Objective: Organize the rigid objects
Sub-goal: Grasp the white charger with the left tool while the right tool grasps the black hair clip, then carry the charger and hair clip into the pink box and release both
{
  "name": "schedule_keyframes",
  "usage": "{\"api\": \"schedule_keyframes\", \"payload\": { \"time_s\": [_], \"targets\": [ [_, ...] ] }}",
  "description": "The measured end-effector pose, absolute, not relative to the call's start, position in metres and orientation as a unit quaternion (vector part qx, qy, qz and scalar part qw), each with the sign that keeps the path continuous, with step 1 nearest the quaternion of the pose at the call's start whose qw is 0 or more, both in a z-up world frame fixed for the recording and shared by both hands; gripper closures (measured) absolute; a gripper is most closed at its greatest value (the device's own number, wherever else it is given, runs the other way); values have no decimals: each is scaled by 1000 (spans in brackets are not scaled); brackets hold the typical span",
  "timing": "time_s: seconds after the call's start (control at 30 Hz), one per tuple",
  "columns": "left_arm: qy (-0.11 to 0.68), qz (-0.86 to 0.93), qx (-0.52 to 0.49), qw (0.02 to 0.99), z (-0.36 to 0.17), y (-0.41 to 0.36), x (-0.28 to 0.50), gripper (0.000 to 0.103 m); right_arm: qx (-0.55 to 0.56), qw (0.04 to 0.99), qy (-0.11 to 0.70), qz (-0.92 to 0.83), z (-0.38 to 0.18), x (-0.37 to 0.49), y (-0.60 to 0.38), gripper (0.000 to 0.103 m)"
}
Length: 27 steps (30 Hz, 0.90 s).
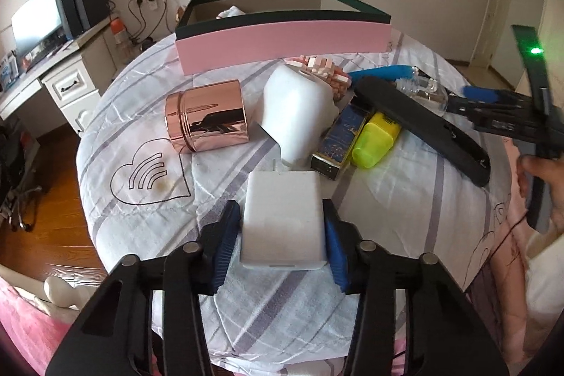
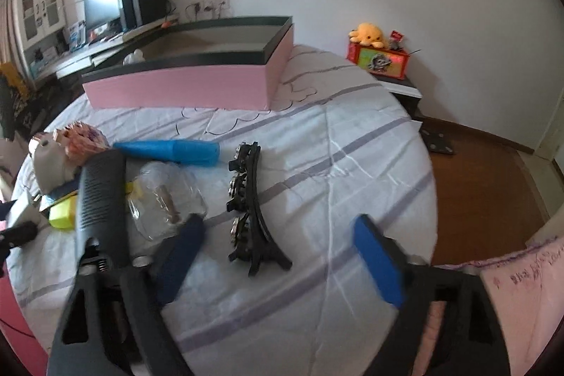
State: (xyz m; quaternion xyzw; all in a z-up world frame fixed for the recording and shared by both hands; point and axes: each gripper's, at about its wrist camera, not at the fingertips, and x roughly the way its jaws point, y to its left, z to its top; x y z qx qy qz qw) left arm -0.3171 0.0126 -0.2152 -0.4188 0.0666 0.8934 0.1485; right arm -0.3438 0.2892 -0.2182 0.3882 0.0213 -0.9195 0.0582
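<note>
the left claw [image 1: 282, 235] is clamped on a white rectangular block [image 1: 282, 221]; both blue pads touch its sides, and the block rests on the striped bed sheet [image 1: 141, 228]. directly beyond the block stands a white plastic piece [image 1: 299, 108], with a rose-gold tin [image 1: 208, 120] lying on its side to the left. to the right lie a dark blue box [image 1: 338, 143], a yellow highlighter [image 1: 377, 143] and a long black case [image 1: 423, 125], crowded together and touching.

the right claw [image 2: 278, 256] stands apart, holding nothing. a black hair clip [image 2: 250, 203] lies between and just ahead of its fingers. a clear glass jar [image 2: 165, 196] sits just beside the left finger, against the black case. a blue tube [image 2: 172, 150] lies behind the jar. the pink box [image 2: 183, 83] with a dark rim stands open at the far side of the bed.
</note>
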Motion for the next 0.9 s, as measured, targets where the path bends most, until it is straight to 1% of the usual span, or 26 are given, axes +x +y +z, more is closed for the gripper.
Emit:
{"api": "schedule_keyframes", "payload": {
  "time_s": [0.03, 0.07, 0.13, 0.17, 0.2, 0.3, 0.33, 0.37, 0.47, 0.63, 0.9],
  "targets": [
    [65, 892, -421, 151, -215, 11, -317, 62, 388, 64, 20, -919, -218, -346, 290, 37],
    [65, 892, -421, 153, -215, 11, -317, 62, 386, 69, 19, -920, -218, -347, 290, 39],
    [67, 891, -422, 153, -216, 10, -318, 62, 388, 80, 25, -918, -217, -352, 289, 46],
    [66, 891, -421, 153, -216, 10, -318, 62, 388, 84, 28, -917, -216, -355, 287, 48],
    [66, 892, -421, 153, -216, 10, -317, 62, 390, 88, 31, -916, -217, -357, 286, 52],
    [67, 892, -420, 151, -216, 10, -316, 62, 391, 101, 38, -914, -218, -359, 281, 68],
    [67, 892, -420, 153, -215, 10, -315, 62, 393, 108, 43, -912, -217, -358, 279, 79],
    [64, 892, -420, 155, -215, 8, -314, 62, 394, 113, 46, -911, -217, -358, 279, 82],
    [57, 893, -418, 156, -212, 6, -313, 62, 393, 110, 54, -911, -215, -353, 275, 83],
    [54, 897, -410, 158, -206, 2, -311, 62, 385, 109, 30, -916, -209, -344, 279, 83],
    [52, 907, -386, 162, -188, -2, -306, 62, 353, 110, 9, -929, -179, -328, 278, 83]
  ]
}}
